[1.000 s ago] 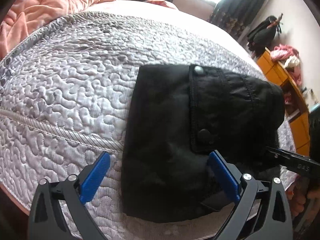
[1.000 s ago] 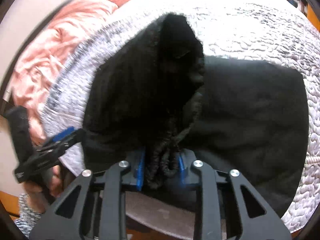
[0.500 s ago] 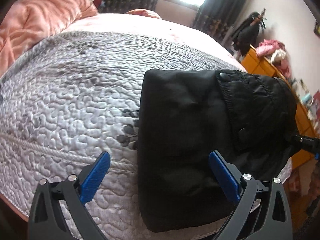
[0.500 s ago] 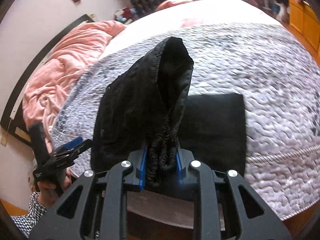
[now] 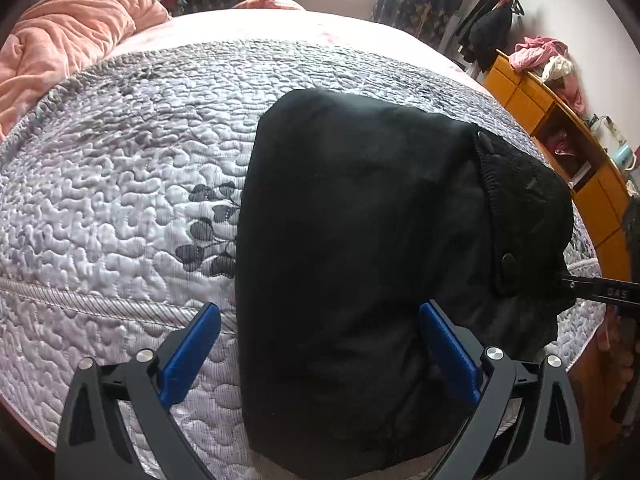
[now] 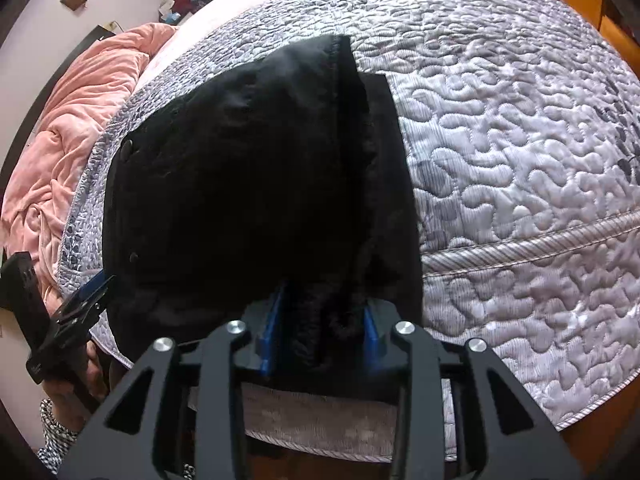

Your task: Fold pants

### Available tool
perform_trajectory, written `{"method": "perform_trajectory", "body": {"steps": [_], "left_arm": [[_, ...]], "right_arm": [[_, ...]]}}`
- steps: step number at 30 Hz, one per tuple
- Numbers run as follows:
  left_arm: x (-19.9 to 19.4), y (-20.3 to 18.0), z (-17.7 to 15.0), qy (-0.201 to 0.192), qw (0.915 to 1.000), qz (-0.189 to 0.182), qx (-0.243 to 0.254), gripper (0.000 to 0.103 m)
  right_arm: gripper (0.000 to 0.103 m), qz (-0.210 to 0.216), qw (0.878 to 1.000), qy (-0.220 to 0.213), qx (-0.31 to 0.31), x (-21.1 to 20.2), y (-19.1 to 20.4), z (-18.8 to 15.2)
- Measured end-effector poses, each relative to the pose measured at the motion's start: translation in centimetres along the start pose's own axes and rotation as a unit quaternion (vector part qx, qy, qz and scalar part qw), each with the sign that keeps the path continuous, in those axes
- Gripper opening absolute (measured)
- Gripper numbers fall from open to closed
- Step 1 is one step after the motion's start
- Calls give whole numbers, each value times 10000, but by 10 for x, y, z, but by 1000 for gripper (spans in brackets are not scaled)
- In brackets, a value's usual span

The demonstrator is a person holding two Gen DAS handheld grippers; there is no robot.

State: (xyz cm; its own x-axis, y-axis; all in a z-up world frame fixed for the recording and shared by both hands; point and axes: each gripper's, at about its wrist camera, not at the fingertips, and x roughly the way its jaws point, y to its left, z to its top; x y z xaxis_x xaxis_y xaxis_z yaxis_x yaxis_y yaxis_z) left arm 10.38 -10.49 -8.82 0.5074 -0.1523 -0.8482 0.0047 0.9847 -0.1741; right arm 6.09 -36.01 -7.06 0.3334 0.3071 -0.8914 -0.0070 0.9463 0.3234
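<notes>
Right wrist view: right gripper point(image 6: 318, 330) pinching pants point(image 6: 248, 184), flap now lower than half second ago, fold nearly laid on bed point(image 6: 520, 128). Left gripper point(image 5: 320, 354) fingers spread, idle.

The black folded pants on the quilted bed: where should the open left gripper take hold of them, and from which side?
Probably the near hem edge of the black folded pants, approached from the bed's foot. There the left gripper already straddles the cloth, while the right gripper holds the bunched waistband.
</notes>
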Motion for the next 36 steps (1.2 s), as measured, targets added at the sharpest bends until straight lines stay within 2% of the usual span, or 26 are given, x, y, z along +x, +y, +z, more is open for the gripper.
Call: {"method": "perform_trajectory", "body": {"steps": [4,6,8,12,14,15,16,17,19,22,25,28,29,31,36], "left_arm": [[-6,0,2,-66,9999,63,75,99],[-9,-1,4,-118,9999,52,96,99],[-9,-3,5,-110,9999,-5,93,99],[-7,-8,4,-91,9999,-14,127,99],[-5,-9,4,-66,9999,-30,109,99],[-4,-9,4,-56,9999,-43,93,99],[-3,-9,3,-46,10000,-52,67,99],[-3,-9,3,-36,10000,-60,43,99],[-1,-9,3,-22,10000,-76,-2,99],[0,-8,5,-53,9999,-79,-65,99],[2,-9,6,-92,9999,-64,-95,99],[5,-11,8,-75,9998,-107,-129,99],[5,-11,8,-69,9998,-113,-146,99],[5,-12,9,-71,9998,-121,-128,99],[-8,-19,10,-206,9996,-167,15,99]], "right_arm": [[56,-258,9987,-347,-268,-25,7,5],[58,-244,9972,-606,-358,-41,11,13],[63,-49,9961,-780,-404,-50,15,24],[63,-119,9950,-890,-432,-49,21,51],[63,16,9961,-831,-295,-44,15,67],[62,117,9966,-774,-241,-40,13,72],[54,192,9972,-702,-185,-36,10,77],[36,270,9978,-605,-90,-30,7,82],[16,510,9974,-504,63,-24,4,89],[9,550,9967,-594,-18,-25,8,96],[8,456,9966,-678,113,-23,7,104],[8,-39,9993,-335,161,6,3,109],[9,-83,9996,-182,182,20,1,109],[9,-114,9996,-194,156,26,0,107],[30,-126,9985,-526,-27,-3,3,92]]}}
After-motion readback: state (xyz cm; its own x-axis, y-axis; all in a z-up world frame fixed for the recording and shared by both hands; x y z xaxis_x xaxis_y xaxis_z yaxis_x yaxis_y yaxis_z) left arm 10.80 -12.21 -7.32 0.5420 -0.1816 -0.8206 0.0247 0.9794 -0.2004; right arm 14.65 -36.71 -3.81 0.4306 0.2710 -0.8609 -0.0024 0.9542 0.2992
